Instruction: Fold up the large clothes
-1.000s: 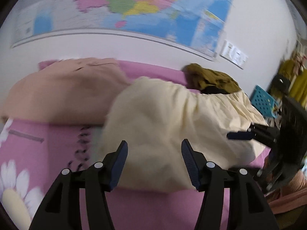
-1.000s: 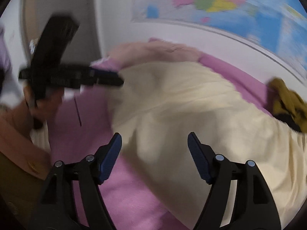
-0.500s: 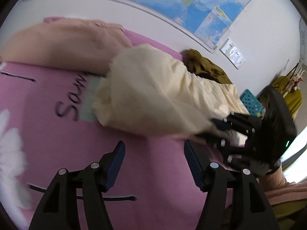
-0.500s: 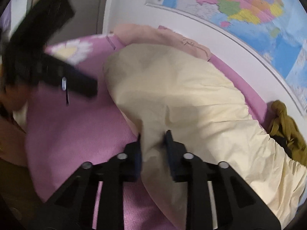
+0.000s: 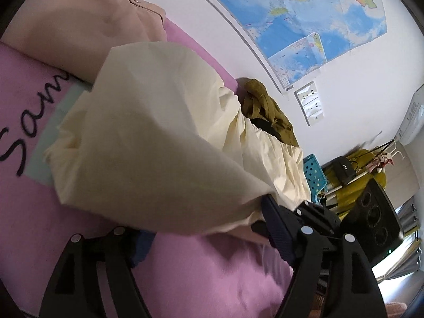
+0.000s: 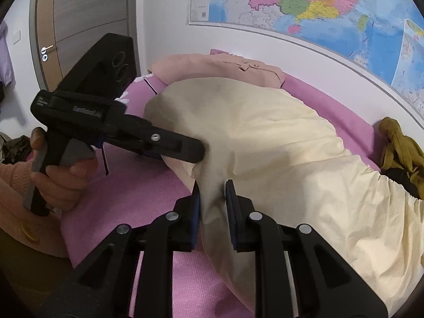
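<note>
A cream-yellow garment (image 6: 278, 143) is lying spread across a pink bed cover (image 6: 137, 185) beneath a wall map (image 6: 304, 2), as a person works on it with a handheld gripper in each hand. The right gripper (image 6: 213, 204) is pinching a bunched ridge of the garment's near edge, its dark blue pads pressed close against the fabric on both sides. The left gripper (image 5: 209, 228) is standing with its jaws wide apart and has just been opening further; a lifted fold of the same garment is draping down between and over them, covering most of the left-hand finger, and the pads are not pressing on the cloth. In the right wrist view, the left gripper (image 6: 190, 151) is reaching in from the side, its tip touching the garment's edge just beyond the right gripper, with the person's hand (image 6: 61, 180) wrapped around its handle and a peach knitted sleeve (image 6: 13, 180) showing at the wrist. A pale pink garment (image 6: 220, 66) is lying heaped at the far end of the bed against the wall, partly under the cream one. An olive-coloured garment (image 6: 400, 143) is lying crumpled by the wall at the other end, touching the cream garment's gathered edge. Black handwritten lettering (image 5: 23, 122) is running across the bed cover beside the cream garment.
</note>
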The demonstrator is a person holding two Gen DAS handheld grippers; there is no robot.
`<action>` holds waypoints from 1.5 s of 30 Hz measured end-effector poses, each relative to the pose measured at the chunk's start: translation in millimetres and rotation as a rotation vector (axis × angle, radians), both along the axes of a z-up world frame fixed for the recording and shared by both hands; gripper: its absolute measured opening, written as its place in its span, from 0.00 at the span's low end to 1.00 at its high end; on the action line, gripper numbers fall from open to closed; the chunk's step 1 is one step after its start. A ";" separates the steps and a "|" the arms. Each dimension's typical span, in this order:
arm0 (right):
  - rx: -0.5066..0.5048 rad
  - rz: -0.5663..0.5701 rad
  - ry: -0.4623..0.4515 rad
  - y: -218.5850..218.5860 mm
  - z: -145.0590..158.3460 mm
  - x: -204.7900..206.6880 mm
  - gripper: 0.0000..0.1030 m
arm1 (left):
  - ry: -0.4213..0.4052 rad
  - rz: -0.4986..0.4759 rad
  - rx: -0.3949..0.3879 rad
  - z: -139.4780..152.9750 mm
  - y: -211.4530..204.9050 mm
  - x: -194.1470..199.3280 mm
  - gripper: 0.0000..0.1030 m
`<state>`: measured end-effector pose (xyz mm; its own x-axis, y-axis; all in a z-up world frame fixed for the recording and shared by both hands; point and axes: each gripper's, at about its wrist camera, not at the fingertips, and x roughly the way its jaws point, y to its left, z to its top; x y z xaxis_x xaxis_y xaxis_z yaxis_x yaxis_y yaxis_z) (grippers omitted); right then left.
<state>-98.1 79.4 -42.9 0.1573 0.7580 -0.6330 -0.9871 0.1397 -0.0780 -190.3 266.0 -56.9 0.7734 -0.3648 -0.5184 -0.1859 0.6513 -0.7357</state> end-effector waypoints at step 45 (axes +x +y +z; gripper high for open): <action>0.488 -1.015 0.717 -270.2 -58.6 119.2 0.79 | 0.200 0.026 0.190 -3.5 -12.0 56.0 0.31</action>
<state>21.1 -190.8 -101.5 0.5318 0.6751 -0.5113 -0.2318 0.6967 0.6789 -134.3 253.9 -60.3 0.6568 -0.2274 -0.7190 -0.3337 0.7673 -0.5476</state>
